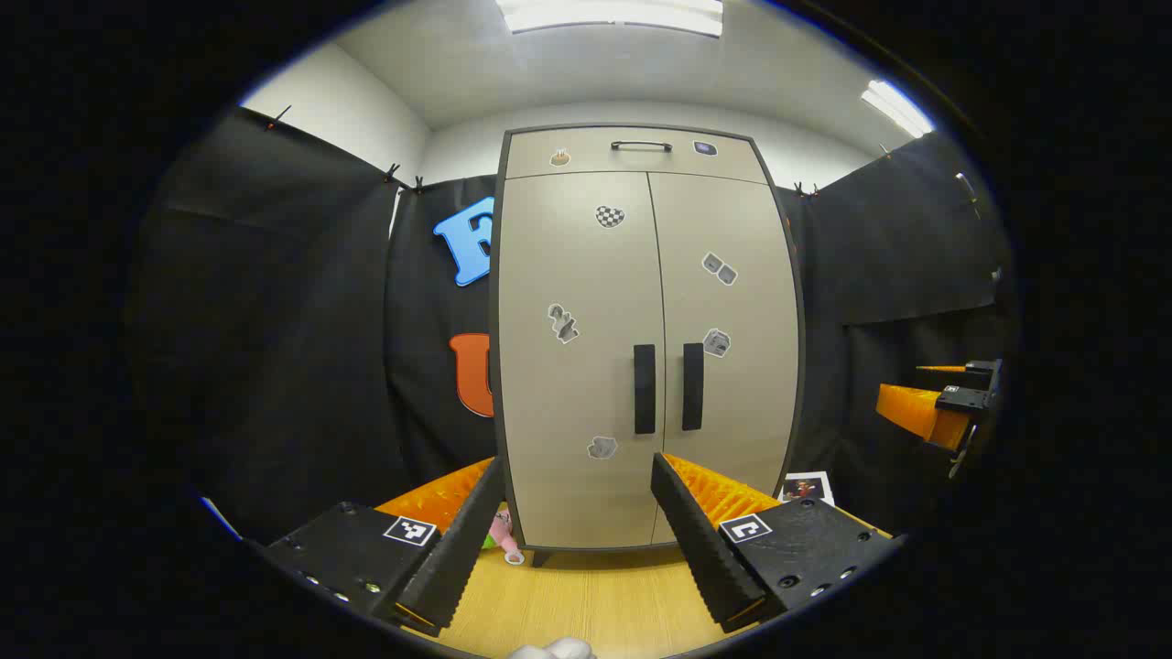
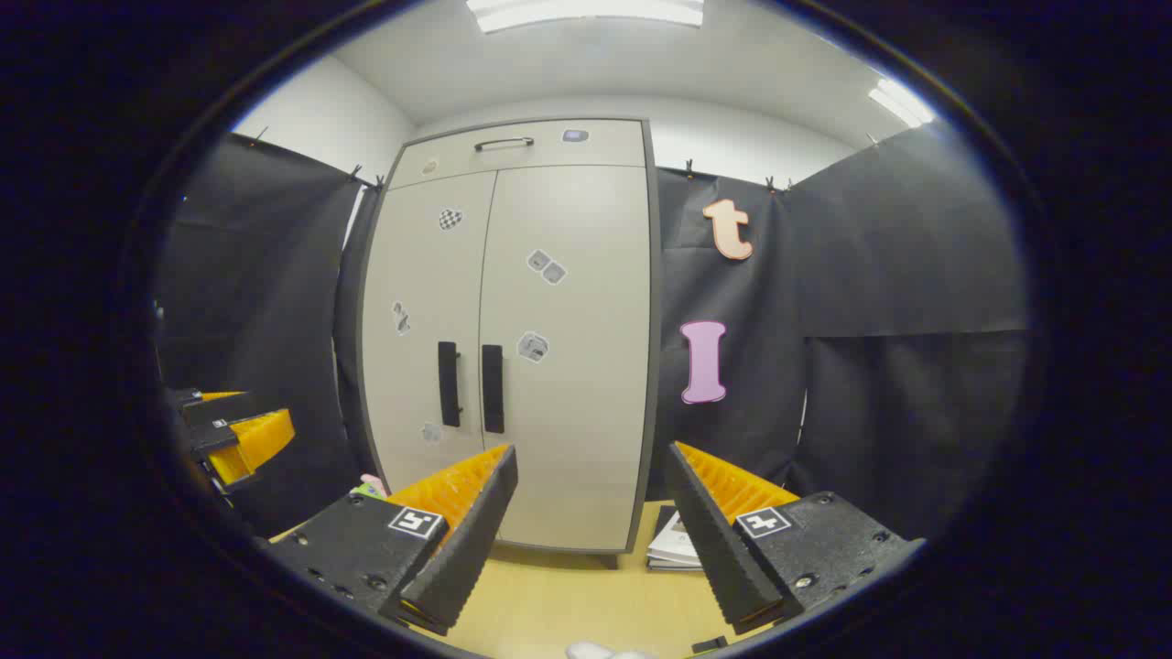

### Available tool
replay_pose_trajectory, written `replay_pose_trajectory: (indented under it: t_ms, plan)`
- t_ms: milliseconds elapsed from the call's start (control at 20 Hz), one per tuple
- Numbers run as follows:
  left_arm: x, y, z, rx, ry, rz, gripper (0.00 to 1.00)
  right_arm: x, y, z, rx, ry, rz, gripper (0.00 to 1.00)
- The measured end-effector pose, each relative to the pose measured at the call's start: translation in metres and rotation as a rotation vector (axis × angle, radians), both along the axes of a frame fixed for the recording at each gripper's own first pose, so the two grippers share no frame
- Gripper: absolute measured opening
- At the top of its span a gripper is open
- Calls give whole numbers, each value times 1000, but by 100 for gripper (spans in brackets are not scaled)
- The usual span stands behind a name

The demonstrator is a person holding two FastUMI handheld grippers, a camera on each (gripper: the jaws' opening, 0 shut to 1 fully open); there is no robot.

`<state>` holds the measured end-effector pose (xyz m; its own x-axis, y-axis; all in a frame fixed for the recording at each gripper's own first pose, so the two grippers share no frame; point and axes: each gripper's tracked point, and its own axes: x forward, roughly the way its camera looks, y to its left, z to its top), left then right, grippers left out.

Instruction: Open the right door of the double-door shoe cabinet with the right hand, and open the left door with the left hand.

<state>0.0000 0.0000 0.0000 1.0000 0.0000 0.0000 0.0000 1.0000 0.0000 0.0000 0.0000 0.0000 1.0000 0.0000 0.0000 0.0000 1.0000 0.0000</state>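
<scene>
The left gripper [image 1: 577, 471] and the right gripper [image 2: 591, 462] are both held spread wide with nothing between the fingers, well short of the shoe cabinet [image 1: 641, 339]. Farther off, both doors are seen closed, the left door [image 1: 577, 357] and right door [image 1: 728, 339] meeting at two black handles [image 1: 668, 388]. A stack of papers [image 2: 673, 543] is seen on the wooden floor [image 2: 568, 604] at the cabinet's right foot.
</scene>
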Motion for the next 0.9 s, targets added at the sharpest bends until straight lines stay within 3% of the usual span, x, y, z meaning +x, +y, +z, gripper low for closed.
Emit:
replay_pose_trajectory:
  t_ms: [900]
  plan:
    - [7, 10, -4, 11, 5, 11, 96, 30, 7, 5, -11, -3, -14, 99]
